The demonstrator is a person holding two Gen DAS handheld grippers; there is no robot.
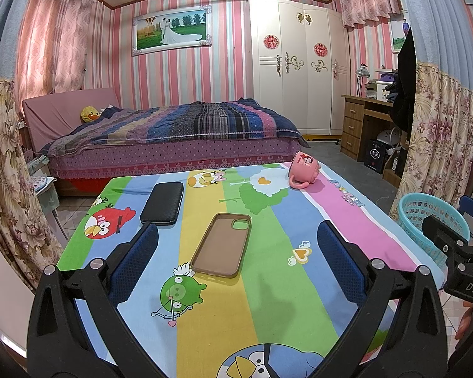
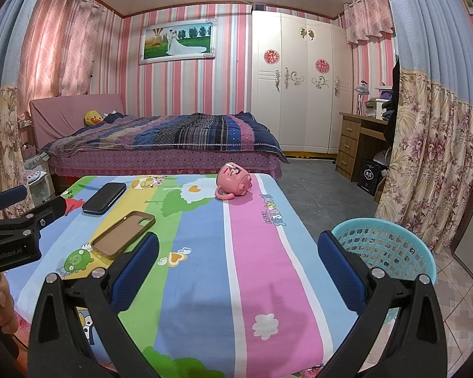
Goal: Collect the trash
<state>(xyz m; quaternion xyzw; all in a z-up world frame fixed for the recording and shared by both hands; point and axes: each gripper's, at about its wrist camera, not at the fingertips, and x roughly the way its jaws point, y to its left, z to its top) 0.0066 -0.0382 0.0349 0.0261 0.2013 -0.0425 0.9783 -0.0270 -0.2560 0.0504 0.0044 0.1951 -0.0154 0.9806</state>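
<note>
Surface, striped cartoon-print cloth: carries a brown soft phone case lying hollow-up, a black textured wallet-like case, and a pink ceramic mug tipped on its side.

Turquoise perforated plastic basket: beside the surface's right edge, likely my trash receptacle; inside hidden.

My left gripper and right gripper: fingers spread, empty, hovering over the surface. No obvious trash visible.

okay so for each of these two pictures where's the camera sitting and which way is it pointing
Left wrist: on the left tongs, above the table's near edge, facing the phone case and the bed; the right tongs show at right.
Right wrist: on the right tongs, further right, facing the pink stripe and blue basket; the left tongs and a hand show at left.
Shared: pink mug, black wallet, bed.
</note>
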